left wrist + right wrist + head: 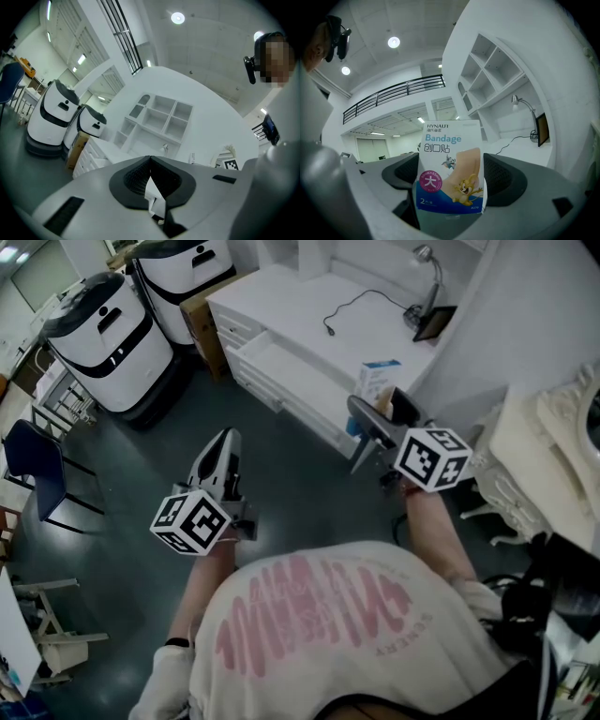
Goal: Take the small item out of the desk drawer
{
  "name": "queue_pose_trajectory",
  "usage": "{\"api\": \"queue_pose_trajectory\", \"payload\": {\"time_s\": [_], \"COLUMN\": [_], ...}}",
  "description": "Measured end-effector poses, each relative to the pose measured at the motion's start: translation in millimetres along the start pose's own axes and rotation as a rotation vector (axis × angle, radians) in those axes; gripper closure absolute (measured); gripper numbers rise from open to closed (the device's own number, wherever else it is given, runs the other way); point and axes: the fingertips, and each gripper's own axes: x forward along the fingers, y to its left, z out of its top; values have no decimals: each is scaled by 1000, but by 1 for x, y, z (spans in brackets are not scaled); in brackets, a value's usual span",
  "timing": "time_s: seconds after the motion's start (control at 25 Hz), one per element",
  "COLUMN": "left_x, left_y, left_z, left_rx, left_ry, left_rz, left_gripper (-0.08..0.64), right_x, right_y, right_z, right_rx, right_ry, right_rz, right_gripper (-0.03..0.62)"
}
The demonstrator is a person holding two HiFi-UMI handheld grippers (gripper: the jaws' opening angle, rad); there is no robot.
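We are gripping the bandage box [450,140] with the right gripper [452,174]. Its two dark padded jaws are pressing on the box's left and right sides, so it is standing upright between them with its printed face turned toward the right gripper view. In the head view the right gripper [380,411] is holding the box [379,381] up in the air, clear of the drawer [281,364]. The drawer is standing pulled out of the white desk [300,306], and the box is showing just past its right end.

We are carrying the left gripper [150,161] with its jaws pressed together, tips meeting, and nothing between them. In the head view the left gripper [225,439] is hovering over the dark floor [141,474], well apart from the desk and touching nothing.

Open floor is lying between us and the drawer front. Two white-and-black machines [103,334] are standing to the left, with a blue chair [33,465] nearer the left edge. A pale carved piece of furniture [544,456] is crowding in close on the right, just beside the right gripper.
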Motion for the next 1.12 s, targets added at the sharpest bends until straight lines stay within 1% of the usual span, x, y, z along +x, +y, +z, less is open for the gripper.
{"api": "queue_pose_trajectory", "payload": {"time_s": [0.12, 0.32, 0.56, 0.8, 1.12], "left_x": [-3, -10, -15, -13, -9], "left_y": [2, -7, -17, -27, -27], "left_z": [-2, -4, -12, -11, -15], "left_rx": [-11, -9, -10, 4, -1], "left_ry": [2, -6, -3, -11, -1], "left_rz": [13, 8, 0, -13, -26], "left_gripper": [531, 531, 531, 531, 531], "right_x": [-1, -14, -29, -40, -42], "right_y": [2, 3, 2, 2, -3], "right_z": [-1, 5, 8, 11, 8], "right_rx": [-2, 36, 42, 0, -1], "right_ry": [7, -22, -41, -50, -48], "right_rz": [5, 12, 5, 8, -15], "right_gripper": [166, 166, 165, 166, 166]}}
